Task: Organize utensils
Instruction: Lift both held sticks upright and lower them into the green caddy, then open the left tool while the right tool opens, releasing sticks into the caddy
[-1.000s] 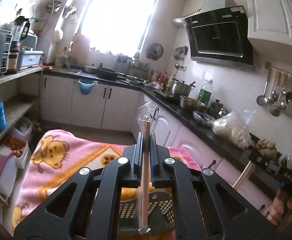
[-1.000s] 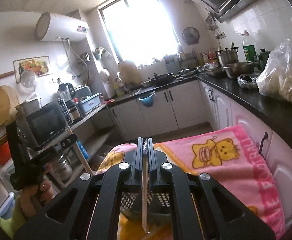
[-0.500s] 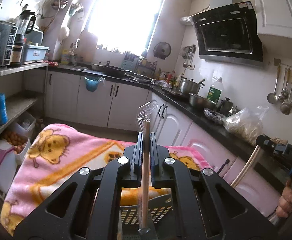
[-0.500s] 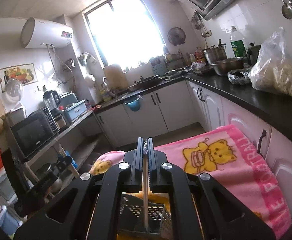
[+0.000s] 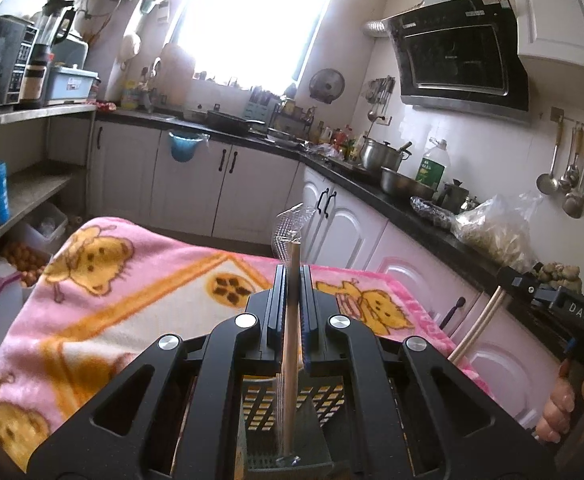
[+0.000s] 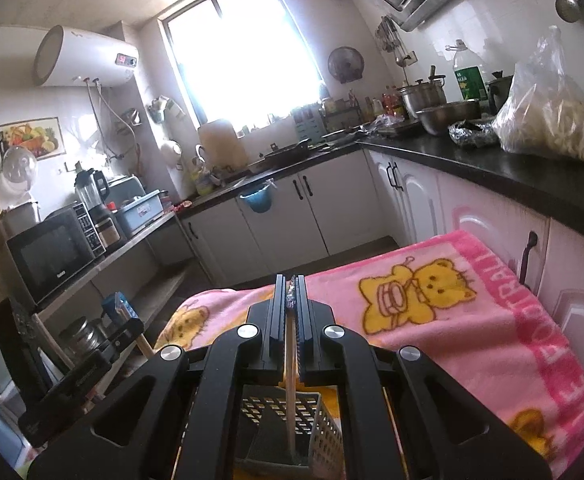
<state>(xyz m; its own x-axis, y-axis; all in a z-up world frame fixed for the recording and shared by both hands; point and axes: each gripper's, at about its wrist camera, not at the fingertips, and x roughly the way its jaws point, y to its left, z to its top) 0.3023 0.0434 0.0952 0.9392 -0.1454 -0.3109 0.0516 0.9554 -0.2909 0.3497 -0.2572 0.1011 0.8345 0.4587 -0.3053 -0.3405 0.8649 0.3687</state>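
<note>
My left gripper [image 5: 292, 276] is shut on a wrapped pair of wooden chopsticks [image 5: 290, 344]; clear wrapper sticks out past the fingertips. Their lower end hangs over or into a grey perforated utensil holder [image 5: 292, 424] below. My right gripper [image 6: 290, 286] is shut on another wrapped chopstick pair [image 6: 290, 392], whose lower end reaches into the same grey holder [image 6: 315, 432]. The right gripper also shows at the right edge of the left wrist view [image 5: 531, 292]. The left gripper shows at the lower left of the right wrist view [image 6: 120, 332].
The holder stands on a pink bear-print blanket [image 5: 104, 300] over a table. A black counter [image 6: 511, 164] with pots and a filled plastic bag [image 6: 547, 116] runs along the right. Shelves with a microwave [image 6: 52, 252] stand on the left.
Both grippers have lowered toward the table with their chopsticks. The grey holder now fills more of the space below each gripper.
</note>
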